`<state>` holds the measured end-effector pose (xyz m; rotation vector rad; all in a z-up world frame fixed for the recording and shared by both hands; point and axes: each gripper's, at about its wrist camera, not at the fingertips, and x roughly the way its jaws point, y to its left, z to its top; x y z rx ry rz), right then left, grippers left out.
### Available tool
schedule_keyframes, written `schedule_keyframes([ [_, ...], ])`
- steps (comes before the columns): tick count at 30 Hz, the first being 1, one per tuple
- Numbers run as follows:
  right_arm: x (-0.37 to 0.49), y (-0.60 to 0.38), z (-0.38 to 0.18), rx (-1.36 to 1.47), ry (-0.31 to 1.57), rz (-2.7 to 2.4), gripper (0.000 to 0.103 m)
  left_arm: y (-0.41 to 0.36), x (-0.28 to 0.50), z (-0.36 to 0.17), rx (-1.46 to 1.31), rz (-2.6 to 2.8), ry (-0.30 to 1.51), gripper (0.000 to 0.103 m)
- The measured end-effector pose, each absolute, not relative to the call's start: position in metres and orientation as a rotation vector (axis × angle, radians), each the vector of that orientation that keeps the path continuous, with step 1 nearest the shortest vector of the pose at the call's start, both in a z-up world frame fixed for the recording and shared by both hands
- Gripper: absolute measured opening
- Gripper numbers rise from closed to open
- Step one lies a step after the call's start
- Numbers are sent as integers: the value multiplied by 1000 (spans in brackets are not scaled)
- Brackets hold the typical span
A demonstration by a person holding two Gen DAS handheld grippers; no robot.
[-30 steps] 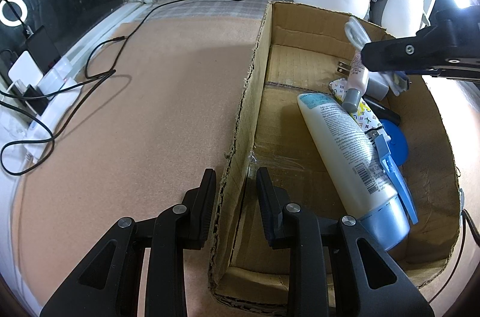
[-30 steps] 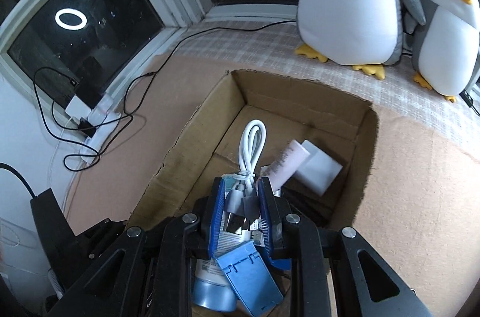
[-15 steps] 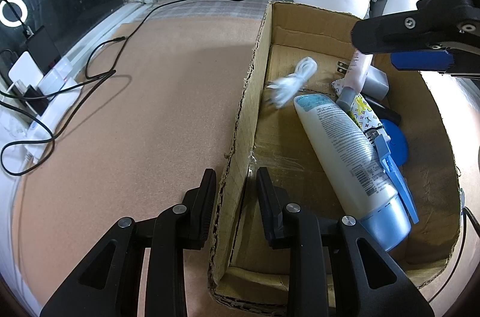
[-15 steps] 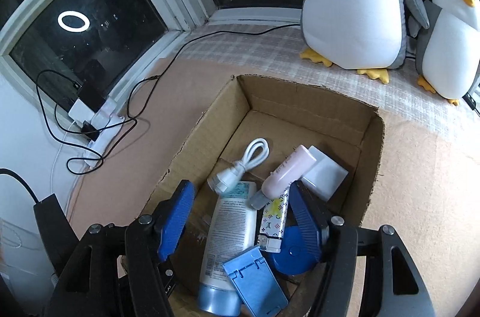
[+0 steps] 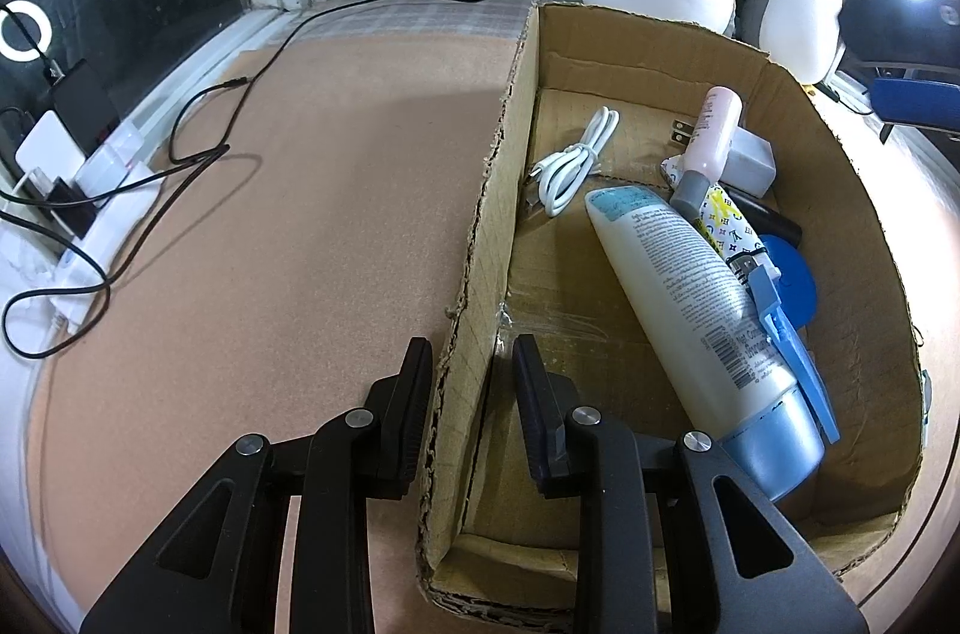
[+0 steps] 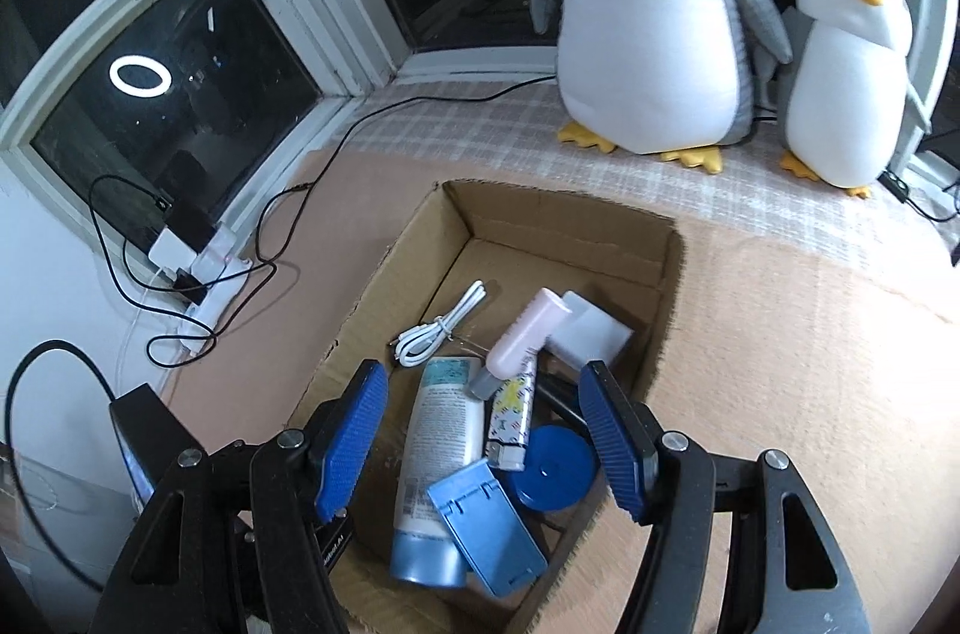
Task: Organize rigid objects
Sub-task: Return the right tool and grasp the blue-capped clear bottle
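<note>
Left gripper [image 5: 471, 382], black-fingered, is seen straddling the near side wall of the brown cardboard box [image 5: 480, 238]; a narrow gap is kept, the wall not visibly pinched. Right gripper [image 6: 483, 430], blue-padded, is held wide apart and empty above the box. Ahead of its fingers a coiled white cable [image 6: 441, 325] is lying on the box floor, just beside a white-and-blue lotion tube [image 6: 441, 454] and a pink cylindrical bottle [image 6: 528, 328].
</note>
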<state>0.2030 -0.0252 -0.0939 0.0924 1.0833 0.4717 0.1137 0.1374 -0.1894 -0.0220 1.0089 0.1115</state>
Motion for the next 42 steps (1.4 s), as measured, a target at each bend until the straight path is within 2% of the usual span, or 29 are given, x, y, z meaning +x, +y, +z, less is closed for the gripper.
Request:
schedule_keyframes([
  [18,145,-118,-29,180,1022,339,62,136,114,-188,-7,104,1008,26],
  [26,110,-170,-19,196,1011,250,62,135,114,-188,-1,102,1008,26],
  [37,73,-189,-86,78,1046,151,61,135,115,-188,11,105,1011,26],
  [42,76,-184,-124,70,1111,153,50,134,116,-188,14,107,1012,26],
])
